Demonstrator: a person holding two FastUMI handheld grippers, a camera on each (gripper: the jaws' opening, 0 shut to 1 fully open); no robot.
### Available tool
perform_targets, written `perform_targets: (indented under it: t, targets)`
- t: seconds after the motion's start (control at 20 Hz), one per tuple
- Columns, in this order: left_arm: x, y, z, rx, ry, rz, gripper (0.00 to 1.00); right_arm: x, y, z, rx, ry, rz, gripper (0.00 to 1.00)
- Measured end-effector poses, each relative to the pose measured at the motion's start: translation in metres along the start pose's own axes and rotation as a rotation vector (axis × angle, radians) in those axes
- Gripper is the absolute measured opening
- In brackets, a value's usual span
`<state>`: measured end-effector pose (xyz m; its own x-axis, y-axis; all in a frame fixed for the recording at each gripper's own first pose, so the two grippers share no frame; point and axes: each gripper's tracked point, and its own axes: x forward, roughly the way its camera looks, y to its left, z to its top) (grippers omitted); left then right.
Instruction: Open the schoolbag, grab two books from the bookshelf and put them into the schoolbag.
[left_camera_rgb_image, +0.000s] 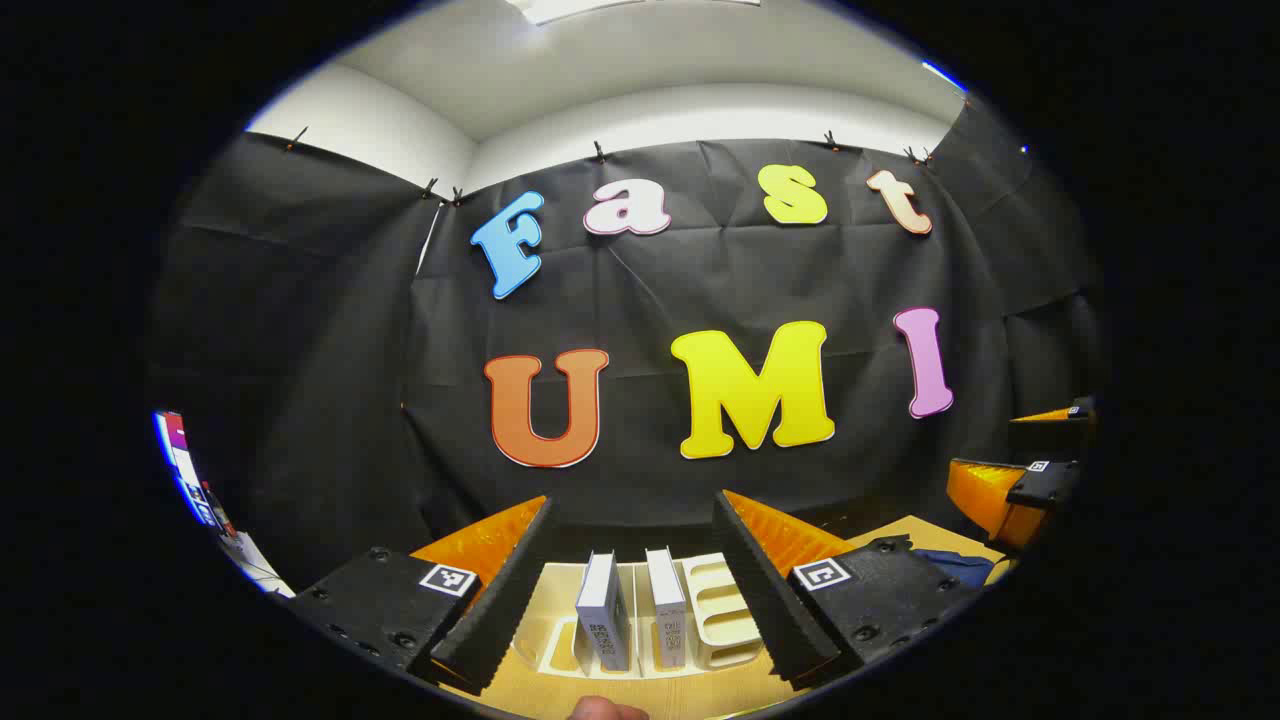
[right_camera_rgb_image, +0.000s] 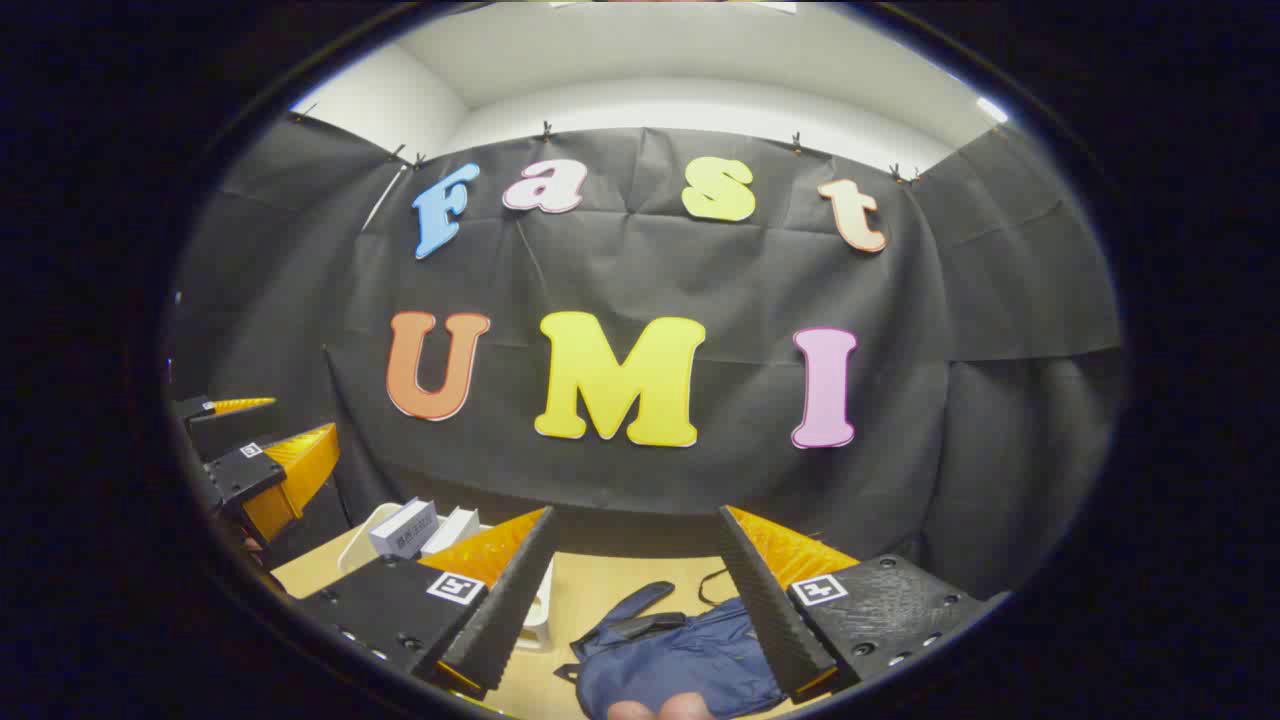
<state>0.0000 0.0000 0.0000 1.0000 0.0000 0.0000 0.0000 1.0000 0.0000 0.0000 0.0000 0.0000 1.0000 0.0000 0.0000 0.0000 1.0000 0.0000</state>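
The left gripper (left_camera_rgb_image: 630, 590) is gaping wide over the wooden table (left_camera_rgb_image: 690, 690), holding nothing — the cream bookshelf (left_camera_rgb_image: 715, 610) and its two upright white books (left_camera_rgb_image: 605, 610) are standing between its fingers, untouched. The right gripper (right_camera_rgb_image: 635, 610) is likewise spread and empty above the closed blue schoolbag (right_camera_rgb_image: 670, 660), right of the shelf.

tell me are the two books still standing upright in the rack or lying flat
Upright. In the left gripper view both books stand on end in the white rack, side by side, spines up.
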Motion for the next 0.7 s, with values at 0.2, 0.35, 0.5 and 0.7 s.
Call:
perform_targets:
  t: [0.2,0.35,0.5,0.7]
  targets:
    - [0.0023,-0.0020,-0.0004,-0.009,0.001,-0.017,0.99,-0.0007,0.0039,-0.0007,-0.007,0.004,-0.003,0.95]
    - [0.0036,-0.0057,0.0018,-0.009,-0.005,-0.031,0.99,-0.0019,0.0024,0.0031,-0.001,-0.005,-0.012,0.98]
    - [0.0031,-0.0049,0.0025,-0.006,-0.009,-0.037,0.99,-0.0015,0.0021,0.0030,0.009,-0.006,-0.016,0.98]
    - [0.0034,-0.0073,0.0035,-0.006,-0.014,-0.049,0.99,-0.0026,0.0012,0.0040,0.010,-0.006,-0.023,0.98]
